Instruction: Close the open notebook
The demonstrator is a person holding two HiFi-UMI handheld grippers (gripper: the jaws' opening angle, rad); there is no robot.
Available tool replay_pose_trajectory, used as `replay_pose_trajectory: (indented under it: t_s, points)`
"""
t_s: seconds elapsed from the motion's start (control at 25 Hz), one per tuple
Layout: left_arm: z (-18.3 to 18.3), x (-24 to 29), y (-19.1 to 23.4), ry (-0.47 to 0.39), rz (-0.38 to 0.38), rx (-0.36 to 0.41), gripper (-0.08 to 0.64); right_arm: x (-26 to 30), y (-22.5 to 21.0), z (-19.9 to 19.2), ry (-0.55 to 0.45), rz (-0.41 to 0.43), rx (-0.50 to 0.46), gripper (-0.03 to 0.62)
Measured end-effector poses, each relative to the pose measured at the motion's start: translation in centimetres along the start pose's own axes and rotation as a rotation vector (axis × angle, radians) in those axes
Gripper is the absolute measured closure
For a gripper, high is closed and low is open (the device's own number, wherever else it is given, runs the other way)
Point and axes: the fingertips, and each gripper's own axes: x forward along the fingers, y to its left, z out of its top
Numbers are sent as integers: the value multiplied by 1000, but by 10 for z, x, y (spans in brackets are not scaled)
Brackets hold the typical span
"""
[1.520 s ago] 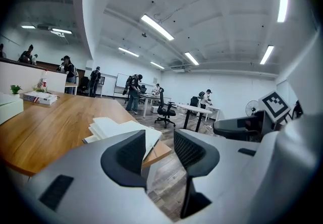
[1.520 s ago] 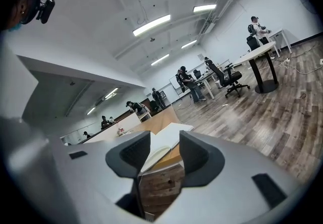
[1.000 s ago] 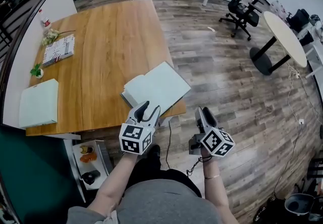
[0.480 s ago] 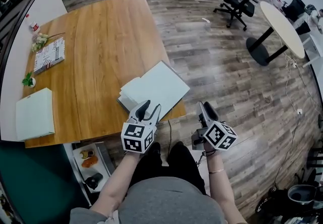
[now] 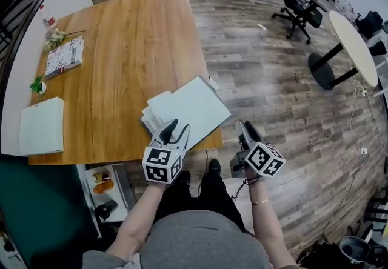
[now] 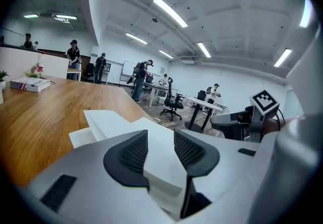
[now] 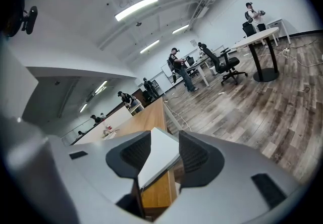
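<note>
Notebook (image 5: 189,106) open, just ahead of jaws | left gripper (image 5: 173,128) spread | right gripper (image 5: 244,129) spread

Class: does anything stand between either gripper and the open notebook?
Nothing visible does. The notebook lies at the table's near corner. The left gripper is at its near edge, and the right gripper is off the table beside that corner. Both grippers' jaws stand apart, gripping nothing.

No writing or label is legible anywhere.

wood-plank floor (image 5: 273,98) | round white table (image 5: 354,46) | black office chair (image 5: 301,6) | ceiling strip lights (image 6: 170,12)
</note>
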Motion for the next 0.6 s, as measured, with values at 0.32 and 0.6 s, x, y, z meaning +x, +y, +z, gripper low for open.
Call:
replay_pose_trajectory:
  t_s: [0.32, 0.6]
  points:
    - [1, 9, 12, -4, 143, -49, 396, 45, -9, 13, 103, 113, -50, 405]
    - [0, 14, 14, -12, 255, -95, 397, 76, -18, 6, 236, 201, -38, 393]
